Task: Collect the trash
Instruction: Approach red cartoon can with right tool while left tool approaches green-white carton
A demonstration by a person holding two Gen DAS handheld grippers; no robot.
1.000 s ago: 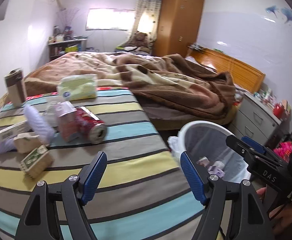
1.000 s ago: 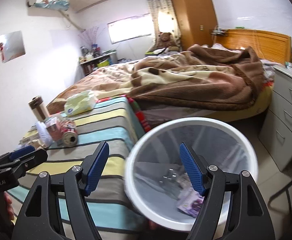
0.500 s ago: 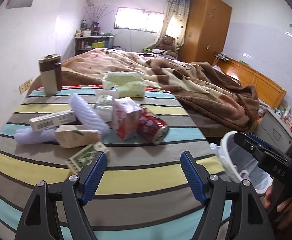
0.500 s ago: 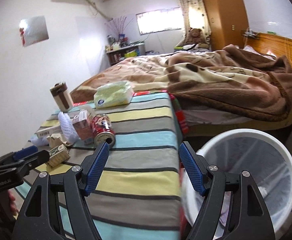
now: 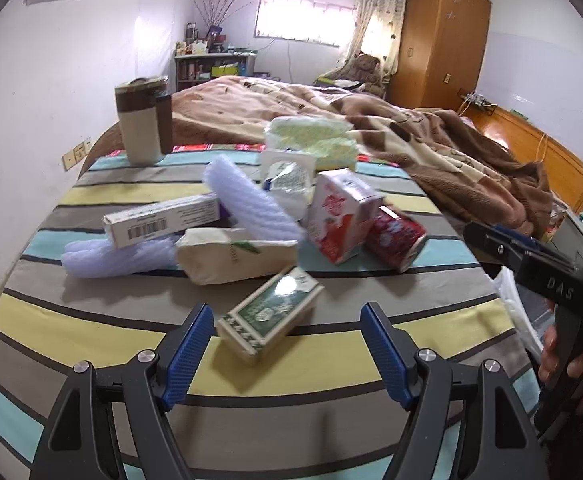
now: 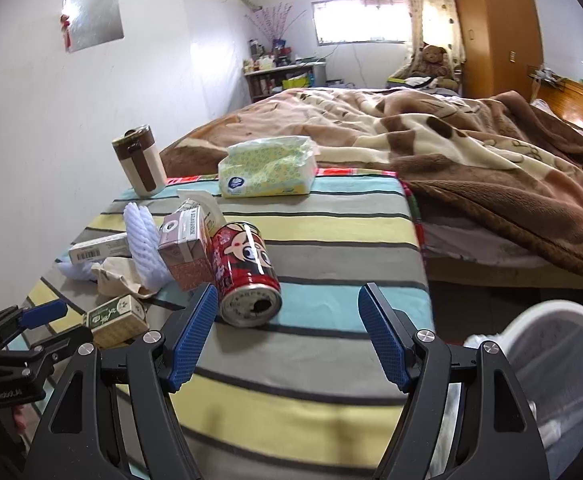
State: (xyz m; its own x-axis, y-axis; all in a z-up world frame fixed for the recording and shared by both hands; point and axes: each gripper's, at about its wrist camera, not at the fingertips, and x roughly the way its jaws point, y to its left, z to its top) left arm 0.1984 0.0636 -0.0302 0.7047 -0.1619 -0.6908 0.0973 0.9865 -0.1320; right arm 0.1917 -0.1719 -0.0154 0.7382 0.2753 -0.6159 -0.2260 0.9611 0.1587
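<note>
Striped bedding (image 6: 331, 236) held the uncollected trash (red can (image 6: 247, 276), green box (image 5: 271, 314), cartons) beside the bin (image 6: 547, 360); both grippers, left gripper (image 5: 287, 344) and right gripper (image 6: 287, 328), stood apart, empty.

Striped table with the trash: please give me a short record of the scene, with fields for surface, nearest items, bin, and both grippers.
surface: striped table, beside a bed
nearest to left gripper: green box, lying flat, ahead of the fingers
nearest to right gripper: red can, on its side, open end facing the camera
bin: white bin, beside the table, lower right
left gripper: open, holds nothing
right gripper: open, holds nothing
</note>
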